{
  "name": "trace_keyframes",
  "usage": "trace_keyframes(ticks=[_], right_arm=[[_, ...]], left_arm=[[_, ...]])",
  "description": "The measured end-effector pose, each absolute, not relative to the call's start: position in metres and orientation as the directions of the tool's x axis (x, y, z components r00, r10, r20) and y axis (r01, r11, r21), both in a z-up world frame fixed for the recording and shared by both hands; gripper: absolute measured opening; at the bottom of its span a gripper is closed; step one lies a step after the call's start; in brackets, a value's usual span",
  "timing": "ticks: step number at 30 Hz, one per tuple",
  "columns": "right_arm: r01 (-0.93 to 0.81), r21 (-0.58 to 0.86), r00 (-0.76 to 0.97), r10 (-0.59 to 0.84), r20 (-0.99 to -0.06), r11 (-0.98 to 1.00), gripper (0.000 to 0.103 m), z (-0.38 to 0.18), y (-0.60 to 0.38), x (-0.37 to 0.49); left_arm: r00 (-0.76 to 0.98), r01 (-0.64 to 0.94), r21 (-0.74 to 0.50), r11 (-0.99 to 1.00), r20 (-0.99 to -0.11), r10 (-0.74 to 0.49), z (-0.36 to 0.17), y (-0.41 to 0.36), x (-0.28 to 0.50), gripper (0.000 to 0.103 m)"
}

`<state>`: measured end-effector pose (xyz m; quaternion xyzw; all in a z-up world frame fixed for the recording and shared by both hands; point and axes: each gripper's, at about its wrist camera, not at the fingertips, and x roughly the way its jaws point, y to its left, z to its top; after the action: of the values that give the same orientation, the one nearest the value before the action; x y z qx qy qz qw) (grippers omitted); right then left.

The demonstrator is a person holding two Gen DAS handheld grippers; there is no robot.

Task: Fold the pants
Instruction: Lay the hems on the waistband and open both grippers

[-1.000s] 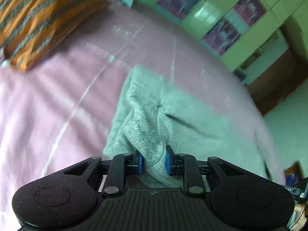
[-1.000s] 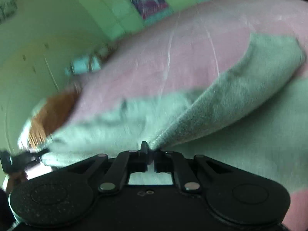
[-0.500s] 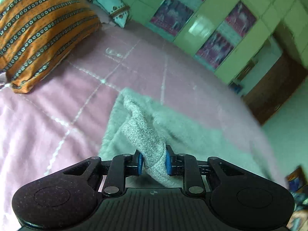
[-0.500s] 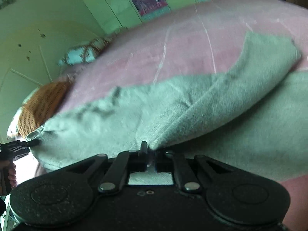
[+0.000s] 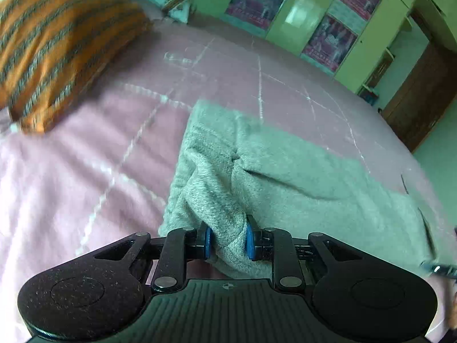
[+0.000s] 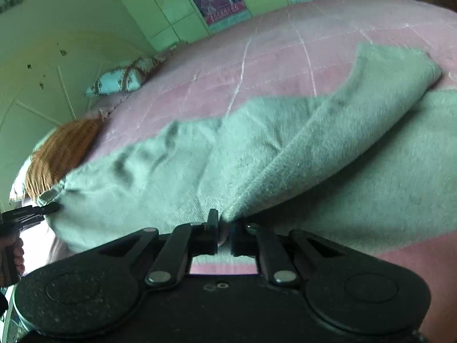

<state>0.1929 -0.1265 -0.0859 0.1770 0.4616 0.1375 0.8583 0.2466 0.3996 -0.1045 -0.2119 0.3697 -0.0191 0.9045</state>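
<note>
Grey fleece pants (image 5: pixel 285 171) lie across a pink quilted bed. My left gripper (image 5: pixel 227 241) is shut on a bunched ribbed end of the pants, the cloth pressed between its blue pads (image 5: pixel 208 241) and lifted off the bed. In the right wrist view the pants (image 6: pixel 328 143) rise in a taut fold to my right gripper (image 6: pixel 224 227), which is shut on a thin pinch of the cloth. The left gripper (image 6: pixel 42 210) also shows at the far left edge there, gripping the other end, with a hand below it.
An orange striped pillow (image 5: pixel 57 51) lies at the bed's upper left, and a white patterned pillow (image 6: pixel 120 81) sits behind it. Green cupboards with posters (image 5: pixel 328 37) line the far wall. A brown door (image 5: pixel 422 100) stands at the right. Pink quilt (image 5: pixel 85 171) spreads left of the pants.
The left gripper lifted and rolled slightly with the cloth end, so the pillow and bed shifted in its view. The right gripper kept its pinch and barely moved.
</note>
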Motion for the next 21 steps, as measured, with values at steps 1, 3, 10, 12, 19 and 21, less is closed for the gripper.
trace_keyframes(ticks=[1, 3, 10, 12, 19, 21], right_arm=[[-0.07, 0.43, 0.534, 0.398, -0.746, 0.9, 0.0, -0.09, -0.126, 0.193], [-0.063, 0.436, 0.541, 0.398, -0.741, 0.898, 0.0, -0.087, -0.126, 0.194], [-0.081, 0.449, 0.554, 0.415, -0.722, 0.89, 0.001, -0.084, -0.13, 0.19], [-0.073, 0.442, 0.55, 0.406, -0.73, 0.894, 0.001, -0.088, -0.129, 0.191], [-0.08, 0.436, 0.544, 0.406, -0.735, 0.897, 0.0, -0.088, -0.126, 0.194], [-0.087, 0.432, 0.543, 0.406, -0.735, 0.898, 0.002, -0.088, -0.126, 0.194]], left_arm=[[0.732, -0.139, -0.426, 0.894, -0.652, -0.197, -0.103, 0.403, 0.247, 0.025], [0.748, -0.12, -0.405, 0.906, -0.638, -0.186, -0.094, 0.398, 0.247, 0.025], [0.71, -0.121, -0.381, 0.917, -0.679, -0.188, -0.099, 0.4, 0.256, 0.024], [0.724, -0.103, -0.357, 0.928, -0.667, -0.176, -0.101, 0.397, 0.254, 0.025], [0.754, -0.142, -0.354, 0.924, -0.644, -0.13, -0.096, 0.389, 0.236, 0.032], [0.775, -0.183, -0.325, 0.928, -0.628, -0.067, -0.089, 0.382, 0.229, 0.057]])
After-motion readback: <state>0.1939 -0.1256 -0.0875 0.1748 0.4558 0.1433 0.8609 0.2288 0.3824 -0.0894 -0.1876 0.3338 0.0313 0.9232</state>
